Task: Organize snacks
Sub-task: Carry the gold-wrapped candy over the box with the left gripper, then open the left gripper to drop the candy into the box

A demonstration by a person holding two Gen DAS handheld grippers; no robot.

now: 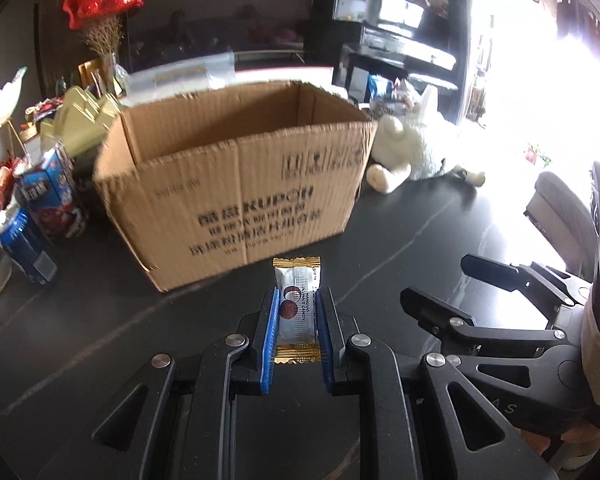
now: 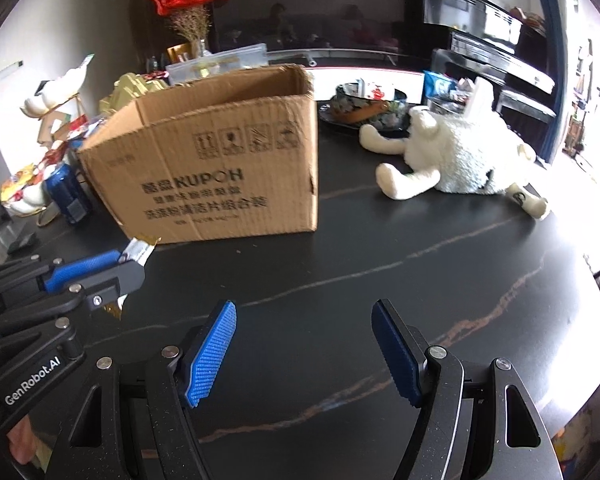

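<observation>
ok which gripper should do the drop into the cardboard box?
Left. The left gripper is already shut on the candy packet, with the open cardboard box directly ahead. The right gripper is open and empty over the table.

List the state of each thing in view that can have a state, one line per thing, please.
left gripper: shut on candy packet.
candy packet: sealed, gripped between the blue pads.
right gripper: open, holding nothing.
cardboard box: open at top, upright on the table.
plush toy: lying on the table, right of the box.
</observation>
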